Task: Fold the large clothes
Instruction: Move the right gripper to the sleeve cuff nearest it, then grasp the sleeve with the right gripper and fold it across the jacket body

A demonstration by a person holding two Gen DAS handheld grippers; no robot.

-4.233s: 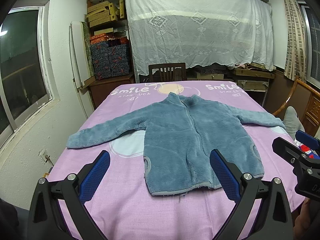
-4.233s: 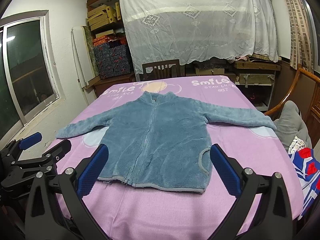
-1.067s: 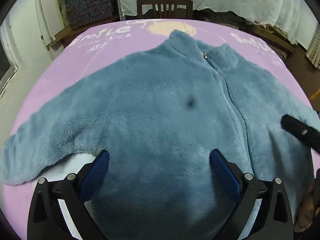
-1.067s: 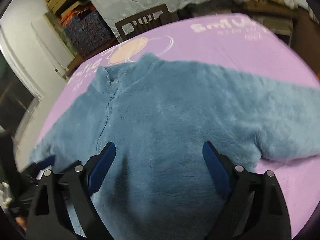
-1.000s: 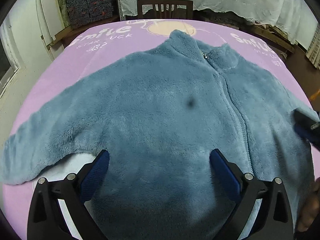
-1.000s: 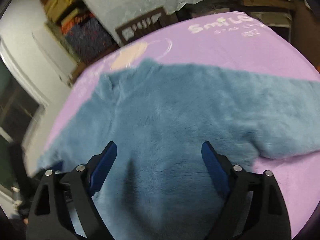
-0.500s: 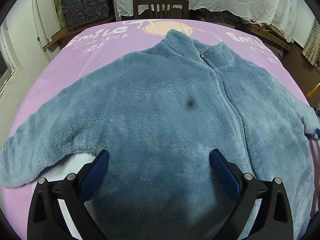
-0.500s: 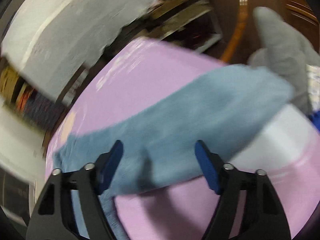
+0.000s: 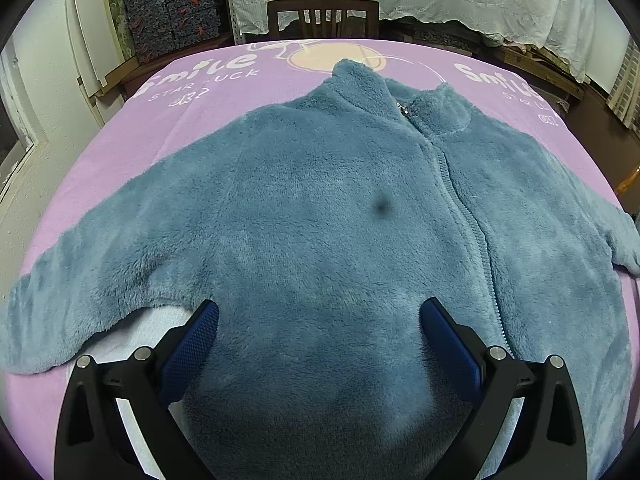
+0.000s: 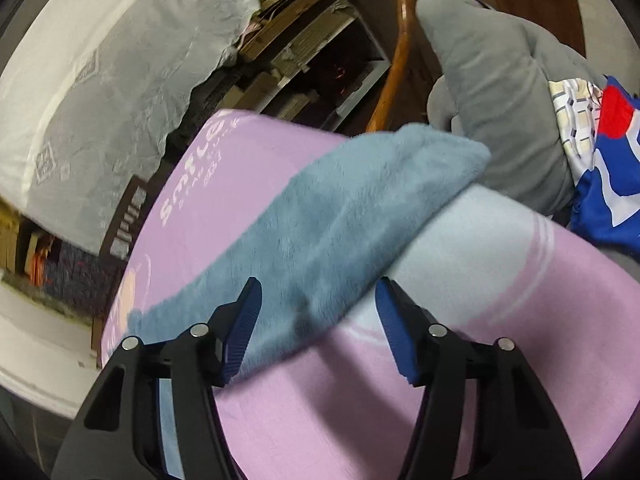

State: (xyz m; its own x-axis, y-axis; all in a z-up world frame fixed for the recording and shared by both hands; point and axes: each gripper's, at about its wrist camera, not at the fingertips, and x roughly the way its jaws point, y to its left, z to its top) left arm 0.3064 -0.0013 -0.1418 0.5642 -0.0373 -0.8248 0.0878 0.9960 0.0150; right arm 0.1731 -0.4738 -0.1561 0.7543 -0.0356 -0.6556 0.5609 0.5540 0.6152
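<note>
Fleece jacket [image 9: 320, 220], blue-grey and zipped, lies spread face-up on the pink blanket [image 9: 168, 120] that covers the table, collar at the far end beside the cream circle print and both sleeves stretched out to the sides.

In the right wrist view the right gripper [image 10: 318, 306] has its jaws partly apart and closing, with the lower edge of the jacket's sleeve [image 10: 340, 220] between the blue pads; the pads do not yet press the cloth. For a good grasp it should pinch both layers of the sleeve rather than skim the pile, and a hold nearer the cuff would probably give more control when the sleeve is carried across the jacket's body. The cuff end lies close to a grey cushion [image 10: 492, 92] and a blue and red cloth [image 10: 612, 184] past the jacket, so the lift should stay clear of them.

In the left wrist view the left gripper [image 9: 318, 336] hangs with its jaws wide apart over the jacket's lower front, left of the zip [image 9: 464, 208], and grips nothing. It could steady the body there so the jacket does not slide.

A wooden chair [image 9: 322, 20] stands beyond the jacket's collar.
</note>
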